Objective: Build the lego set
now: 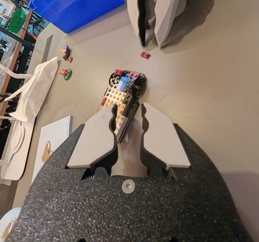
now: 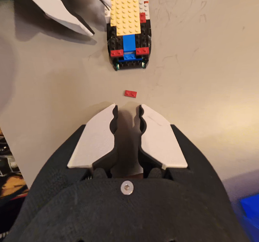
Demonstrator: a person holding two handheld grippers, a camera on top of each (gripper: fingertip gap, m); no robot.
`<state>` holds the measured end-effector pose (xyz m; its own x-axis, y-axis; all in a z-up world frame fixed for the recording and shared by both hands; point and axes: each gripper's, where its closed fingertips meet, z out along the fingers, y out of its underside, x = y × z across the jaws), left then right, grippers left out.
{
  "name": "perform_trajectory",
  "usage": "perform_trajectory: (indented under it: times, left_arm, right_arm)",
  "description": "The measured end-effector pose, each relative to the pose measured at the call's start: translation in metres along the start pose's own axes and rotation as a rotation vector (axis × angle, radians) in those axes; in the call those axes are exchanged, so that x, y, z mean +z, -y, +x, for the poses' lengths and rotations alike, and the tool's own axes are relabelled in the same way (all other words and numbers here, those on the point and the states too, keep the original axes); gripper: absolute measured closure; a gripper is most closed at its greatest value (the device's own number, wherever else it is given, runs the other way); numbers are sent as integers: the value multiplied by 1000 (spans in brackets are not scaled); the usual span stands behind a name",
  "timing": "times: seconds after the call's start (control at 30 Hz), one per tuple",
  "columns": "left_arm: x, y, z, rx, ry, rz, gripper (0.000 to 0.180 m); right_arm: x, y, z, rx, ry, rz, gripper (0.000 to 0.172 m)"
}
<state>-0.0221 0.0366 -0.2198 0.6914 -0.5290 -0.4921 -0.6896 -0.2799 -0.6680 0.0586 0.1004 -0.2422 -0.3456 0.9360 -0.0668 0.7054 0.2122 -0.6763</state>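
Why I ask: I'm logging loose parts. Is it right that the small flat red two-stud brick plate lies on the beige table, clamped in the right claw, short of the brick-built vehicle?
Not quite. The small flat red two-stud brick plate lies free on the beige table, ahead of the open right claw, short of the brick-built vehicle. The right wrist view shows it.

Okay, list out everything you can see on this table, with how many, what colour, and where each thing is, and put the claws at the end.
Toy brick vehicle: one, black with tan plates, blue centre and red bricks, mid-table.
Loose small red two-stud plate: one, on the table between the vehicle's front and the right claw.
Blue plastic bins: apparently two, nested, far table edge.
Small toy figure: one, purple and brown, left of the vehicle.
Green-based orange flame piece: one, near the figure.
Crumpled white paper bag: one, left edge.
White booklet: one, near left.
Beige table: one.
Left claw: open, straddling the vehicle's rear.
Right claw: open, empty, just short of the red plate.
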Motion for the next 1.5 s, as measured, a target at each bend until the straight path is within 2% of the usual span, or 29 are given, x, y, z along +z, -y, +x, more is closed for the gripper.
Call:
perform_trajectory:
  times: [0.17, 0.3, 0.37, 0.73, 1.2, 1.5]
  left_arm:
    - [0, 1, 0, 8, 10, -3, 147]
    - [-2, 3, -2, 14, 18, -1, 147]
    - [-3, 3, -2, 16, 21, 0, 147]
    - [-4, 4, -3, 21, 26, 2, 147]
    - [-5, 5, -2, 31, 23, 2, 148]
    - [-5, 4, -2, 37, 25, -5, 148]
  right_arm:
    - [11, 11, 1, -8, -52, -8, 143]
    - [15, 15, -1, -26, -55, -12, 156]
    - [16, 16, 1, -23, -63, -8, 156]
    - [20, 57, 4, 3, -22, 169, 156]
    - [31, 51, 0, -32, -4, 100, 156]
    - [24, 46, 3, -50, -26, 89, 147]
